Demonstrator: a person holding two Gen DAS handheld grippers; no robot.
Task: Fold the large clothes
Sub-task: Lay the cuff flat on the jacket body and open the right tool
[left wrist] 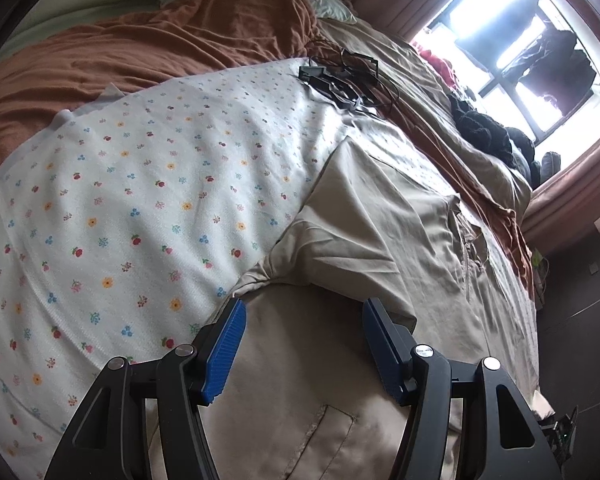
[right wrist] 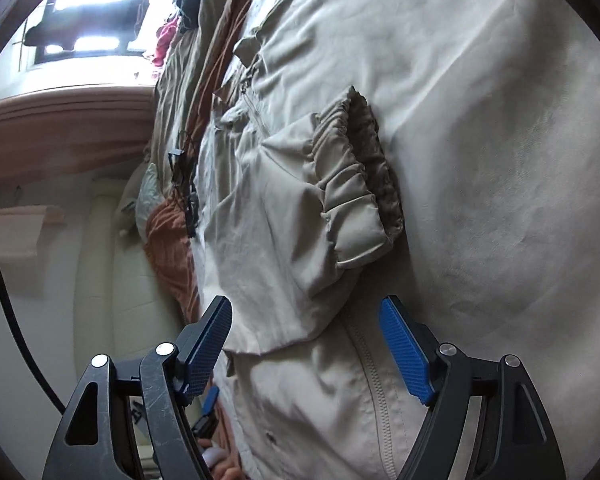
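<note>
The left tongs (left wrist: 302, 312) stand wide at the bottom centre of the left view, blue pads (left wrist: 224, 350) apart and holding nothing. They hang over the beige jacket (left wrist: 380, 232), tilted so the bed slopes up to the upper right. Just ahead of the tips, at the middle of the frame, a sleeve (left wrist: 340, 216) lies folded across the jacket's body, and a pocket flap (left wrist: 332, 432) shows between the fingers at the bottom. The jacket lies on a floral sheet (left wrist: 140, 200) filling the left half of the frame. Beyond it, a rust blanket (left wrist: 160, 40) is bunched at the upper left, and dark cables (left wrist: 344, 76) lie at the top centre. A bright window (left wrist: 512, 52) sits at the upper right.

The right tongs (right wrist: 306, 320) are also wide at the bottom centre of the right view, gripping nothing. The jacket (right wrist: 480, 160) fills the centre and right of this frame, its zipper (right wrist: 376, 380) running down between the fingers. At the frame's centre the sleeve's gathered cuff (right wrist: 356, 176) rests on the body. The rust blanket (right wrist: 172, 240) shows at centre left, the window (right wrist: 92, 12) at the upper left, and a black cable (right wrist: 4, 300) curves down the left edge.
</note>
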